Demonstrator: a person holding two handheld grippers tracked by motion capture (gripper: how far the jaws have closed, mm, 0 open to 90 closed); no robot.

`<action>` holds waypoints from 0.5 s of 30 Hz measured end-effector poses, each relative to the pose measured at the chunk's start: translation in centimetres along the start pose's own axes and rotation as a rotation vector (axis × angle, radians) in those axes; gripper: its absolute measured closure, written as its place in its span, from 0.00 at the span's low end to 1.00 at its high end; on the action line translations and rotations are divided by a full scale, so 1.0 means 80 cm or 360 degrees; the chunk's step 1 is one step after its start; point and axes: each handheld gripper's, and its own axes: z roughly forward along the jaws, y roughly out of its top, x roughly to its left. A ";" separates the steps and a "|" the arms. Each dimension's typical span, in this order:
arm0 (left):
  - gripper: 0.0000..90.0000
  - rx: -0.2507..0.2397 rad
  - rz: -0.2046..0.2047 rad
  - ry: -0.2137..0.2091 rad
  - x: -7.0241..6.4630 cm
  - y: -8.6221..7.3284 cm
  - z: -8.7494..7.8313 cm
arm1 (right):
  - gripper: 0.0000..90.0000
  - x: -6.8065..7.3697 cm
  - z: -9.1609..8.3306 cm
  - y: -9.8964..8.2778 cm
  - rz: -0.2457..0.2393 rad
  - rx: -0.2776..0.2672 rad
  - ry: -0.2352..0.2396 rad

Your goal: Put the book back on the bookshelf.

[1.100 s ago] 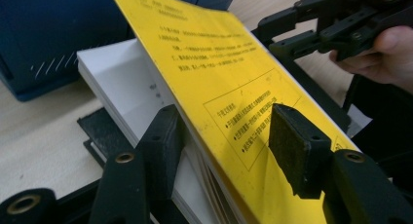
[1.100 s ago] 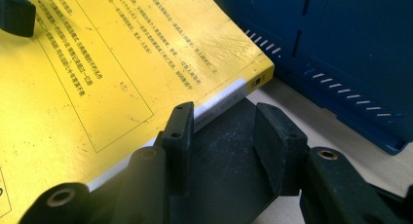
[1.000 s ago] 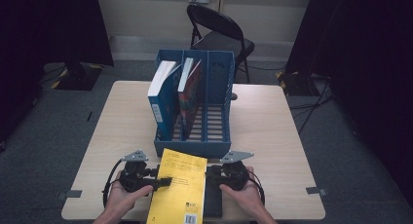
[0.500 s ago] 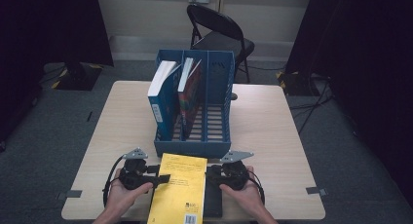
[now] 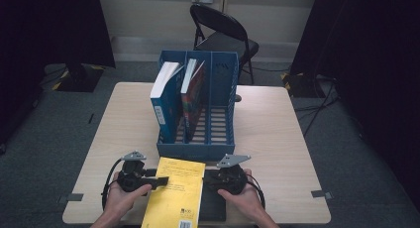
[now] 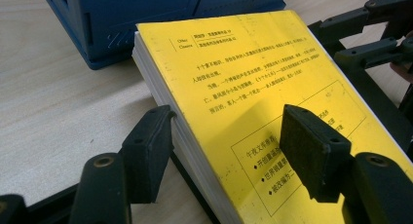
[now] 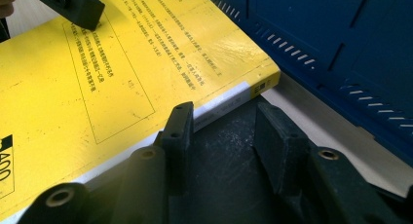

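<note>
1. Lying flat at the near edge of the table (image 5: 277, 114), the yellow book (image 5: 176, 193) rests back cover up, its far end just in front of the blue file rack (image 5: 198, 148).
2. Left gripper (image 5: 157, 181): its jaws have just been opening. They stand apart, straddling the book's page edge, one pad (image 6: 311, 151) hovering over the cover, the other beside the page block at table level. Neither pad presses on the book.
3. Right gripper (image 5: 210, 179): jaws apart, nothing between them. One finger (image 7: 178, 129) sits close against the book's spine; actual contact cannot be confirmed.
4. A dark mat (image 7: 229, 136) lies under the book's right side.
5. Two books (image 5: 178, 96) stand upright in the rack's left compartments.
</note>
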 end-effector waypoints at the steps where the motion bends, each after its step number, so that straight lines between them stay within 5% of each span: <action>1: 0.43 -0.0019 -0.0005 -0.0014 0.001 0.001 -0.003 | 0.65 0.000 0.000 0.000 -0.0001 0.0000 0.0000; 5: 0.51 -0.0100 -0.0037 -0.0129 0.006 0.001 -0.015 | 0.64 -0.001 0.000 0.000 -0.0003 -0.0001 0.0000; 9: 0.51 -0.0111 -0.0027 -0.0163 0.003 0.001 -0.018 | 0.63 -0.001 0.000 0.000 -0.0003 -0.0003 -0.0003; 12: 0.55 -0.0117 -0.0013 -0.0267 0.000 0.001 -0.020 | 0.63 0.000 0.000 0.000 -0.0005 -0.0003 -0.0007; 15: 0.55 -0.0070 0.0011 -0.0223 -0.005 -0.001 -0.015 | 0.63 0.000 0.000 0.000 -0.0006 -0.0004 -0.0008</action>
